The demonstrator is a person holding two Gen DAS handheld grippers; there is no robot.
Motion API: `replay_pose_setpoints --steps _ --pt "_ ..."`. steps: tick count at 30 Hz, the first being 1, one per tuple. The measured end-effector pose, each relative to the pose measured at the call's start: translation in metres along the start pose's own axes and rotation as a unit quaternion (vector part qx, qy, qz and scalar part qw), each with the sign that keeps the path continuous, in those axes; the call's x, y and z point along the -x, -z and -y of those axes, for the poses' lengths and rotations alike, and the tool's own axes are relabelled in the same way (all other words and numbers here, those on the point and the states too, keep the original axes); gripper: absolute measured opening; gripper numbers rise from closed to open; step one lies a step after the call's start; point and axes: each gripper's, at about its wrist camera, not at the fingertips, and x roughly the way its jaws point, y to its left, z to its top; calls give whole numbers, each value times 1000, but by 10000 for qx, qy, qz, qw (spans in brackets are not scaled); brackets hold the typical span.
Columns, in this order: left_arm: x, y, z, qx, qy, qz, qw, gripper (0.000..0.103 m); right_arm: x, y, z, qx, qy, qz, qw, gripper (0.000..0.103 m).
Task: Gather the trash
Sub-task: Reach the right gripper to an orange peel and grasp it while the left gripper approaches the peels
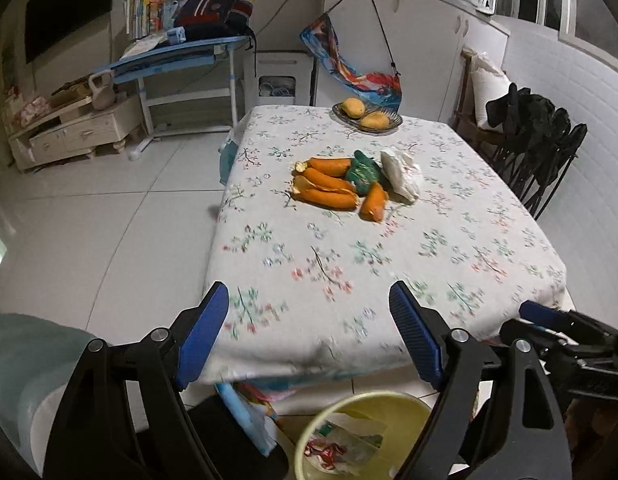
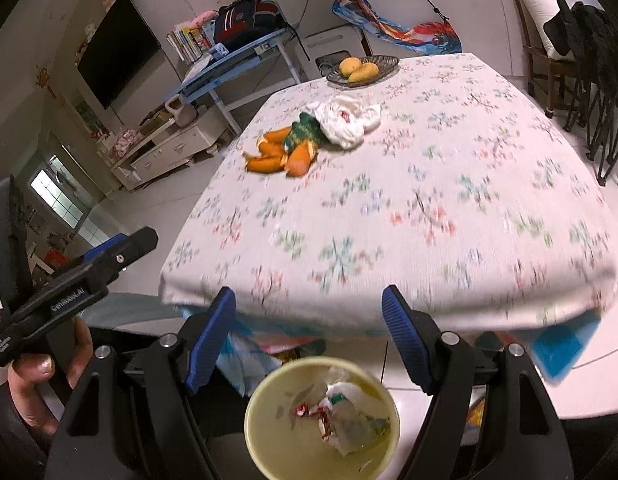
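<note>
Both tongs stand with jaws spread and nothing between the blue pads; the left gripper and the right gripper point slanting down over the near edge of the table, side by side, the right one's tip showing at the left view's right margin. Trash lies in a heap toward the far middle of the flowered cloth: curled orange peels, a crumpled green wrapper and a white crumpled bag all touching; behind them, apart, sits a dish of yellow fruit. Below the table's near edge stands a pale yellow bin already holding crumpled wrappers; a hand grips the left tool's handle.
</note>
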Motion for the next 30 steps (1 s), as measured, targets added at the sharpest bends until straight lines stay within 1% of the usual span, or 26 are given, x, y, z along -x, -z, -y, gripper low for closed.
replay_pose_setpoints --steps 6,10,12,14,17,19,20,23,24,26,28,30 --pt "-34 -29 -3 -218 69 -165 9996 79 -24 -25 0 9 -14 -49 10000 73" --pt "-54 -49 -3 -492 -17 -211 9986 79 -46 -44 -3 5 39 -63 10000 73" --pt "-60 -58 -9 -448 -69 -210 9988 79 -57 -52 -5 25 84 -87 9999 73" --pt "-66 -65 -17 -298 -86 -231 9993 79 -68 -62 -7 74 132 -112 9998 72" --pt "-75 -71 -23 -247 -46 -279 9993 79 -86 -75 -11 129 209 -169 9996 67" --pt "-82 -73 -21 -403 -26 -320 9987 79 -94 -81 -13 154 257 -191 9994 61" --pt "-87 -74 -17 -558 -12 -361 9978 79 -100 -85 -14 164 287 -204 9992 60" --pt "-98 -77 -12 -811 110 -414 9958 79 -113 -92 -17 147 344 -261 9990 55" --pt "-100 -79 -11 -853 158 -415 9954 79 -119 -95 -18 148 354 -297 9988 53" --pt "-107 -84 -9 -959 254 -398 9943 79 -126 -99 -21 188 373 -351 9985 51" --pt "-112 -88 -10 -995 320 -381 9938 79 -134 -101 -22 260 404 -432 9979 45" --pt "-120 -92 -11 -975 410 -385 9936 79 -138 -101 -24 418 493 -438 9969 42"
